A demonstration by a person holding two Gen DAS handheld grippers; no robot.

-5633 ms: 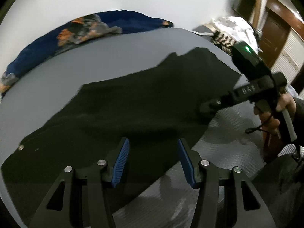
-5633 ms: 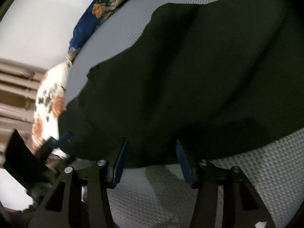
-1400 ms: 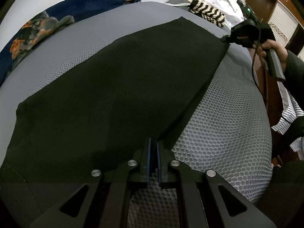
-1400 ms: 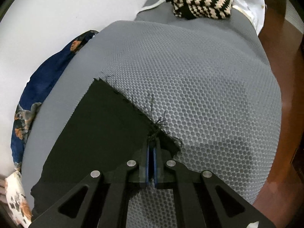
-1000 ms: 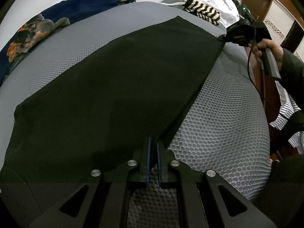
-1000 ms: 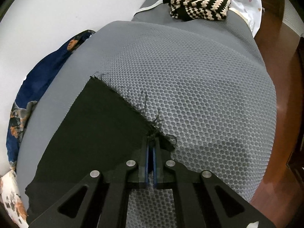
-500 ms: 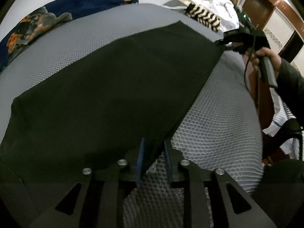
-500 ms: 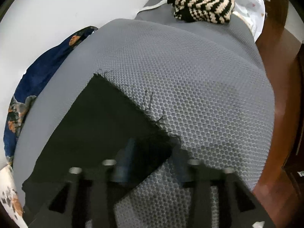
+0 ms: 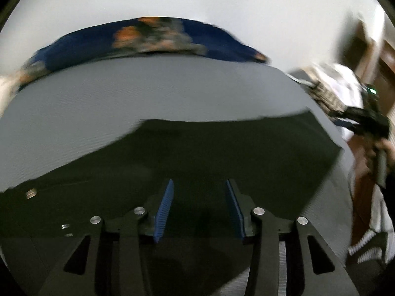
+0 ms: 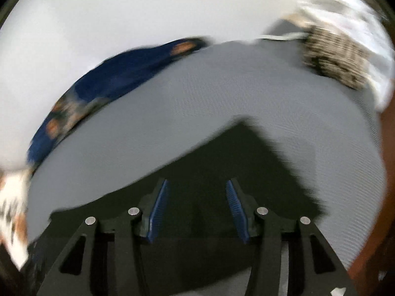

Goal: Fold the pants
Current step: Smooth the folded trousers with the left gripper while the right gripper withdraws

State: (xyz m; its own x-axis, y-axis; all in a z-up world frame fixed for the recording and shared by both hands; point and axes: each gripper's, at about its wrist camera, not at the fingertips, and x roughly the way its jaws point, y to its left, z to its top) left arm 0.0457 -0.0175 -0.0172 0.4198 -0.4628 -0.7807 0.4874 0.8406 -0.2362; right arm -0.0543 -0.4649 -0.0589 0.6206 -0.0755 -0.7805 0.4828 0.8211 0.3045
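the black pants (image 9: 197,153) lie flat on the grey bed (image 9: 148,93). the left gripper (image 9: 198,209) and the right gripper (image 10: 195,212) are both wide apart, just above the cloth, holding nothing. to fold well, each gripper should pinch a near edge, lift together, and lay it over evenly.
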